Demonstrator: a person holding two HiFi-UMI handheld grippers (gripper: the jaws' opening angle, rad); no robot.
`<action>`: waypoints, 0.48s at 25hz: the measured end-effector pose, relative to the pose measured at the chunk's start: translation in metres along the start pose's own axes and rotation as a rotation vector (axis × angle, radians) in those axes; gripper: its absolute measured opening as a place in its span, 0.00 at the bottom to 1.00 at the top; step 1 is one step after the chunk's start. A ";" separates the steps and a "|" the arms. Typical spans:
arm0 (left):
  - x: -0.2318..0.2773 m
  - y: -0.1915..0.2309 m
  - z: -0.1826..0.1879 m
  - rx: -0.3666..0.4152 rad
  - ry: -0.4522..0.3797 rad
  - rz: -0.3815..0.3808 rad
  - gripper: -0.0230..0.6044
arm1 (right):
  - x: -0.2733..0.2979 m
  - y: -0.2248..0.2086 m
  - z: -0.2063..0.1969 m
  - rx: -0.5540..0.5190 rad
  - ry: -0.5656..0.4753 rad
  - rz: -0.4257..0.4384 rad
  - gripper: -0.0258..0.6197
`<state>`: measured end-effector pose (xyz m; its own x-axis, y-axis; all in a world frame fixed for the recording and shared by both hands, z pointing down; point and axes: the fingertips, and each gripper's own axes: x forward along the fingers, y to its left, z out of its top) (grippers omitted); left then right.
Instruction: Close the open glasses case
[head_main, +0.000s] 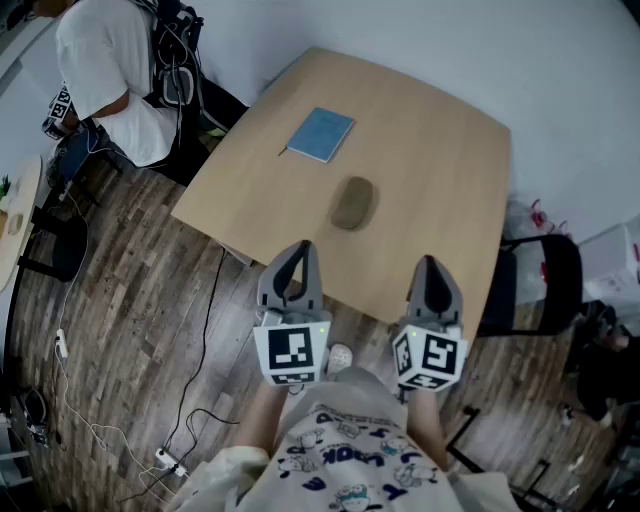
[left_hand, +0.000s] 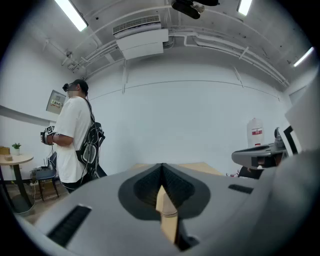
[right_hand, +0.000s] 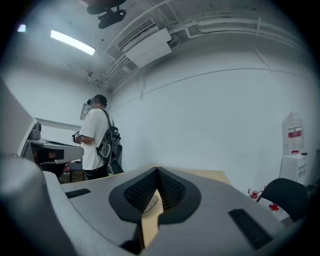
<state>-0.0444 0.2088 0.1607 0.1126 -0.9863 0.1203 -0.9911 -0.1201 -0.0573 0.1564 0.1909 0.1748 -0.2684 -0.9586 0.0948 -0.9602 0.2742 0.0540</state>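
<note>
At the tabletop (head_main: 440, 170) near edge, left gripper (head_main: 299, 252) and right gripper (head_main: 430, 266) held level, side by side, jaws together, empty; glasses case (head_main: 352, 203) ahead.

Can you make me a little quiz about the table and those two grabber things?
1. True or false: the blue notebook lies farther from the grippers than the glasses case does.
2. The left gripper and the right gripper have their jaws: A) wide apart, B) together, C) clamped on the case.
3. How many things lie on the table?
Key: 1 true; 2 B; 3 two.
</note>
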 end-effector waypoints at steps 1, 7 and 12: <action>0.000 0.000 0.000 0.000 0.000 0.000 0.04 | 0.000 0.000 0.000 0.000 0.000 0.000 0.04; 0.004 -0.001 -0.001 -0.004 0.002 0.002 0.04 | 0.003 0.000 0.000 0.001 0.006 0.000 0.04; 0.008 -0.003 -0.002 -0.004 0.005 0.001 0.04 | 0.007 0.001 -0.001 0.000 0.010 0.009 0.04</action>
<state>-0.0409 0.2018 0.1639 0.1116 -0.9858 0.1255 -0.9915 -0.1190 -0.0534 0.1534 0.1842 0.1763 -0.2766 -0.9552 0.1050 -0.9576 0.2831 0.0530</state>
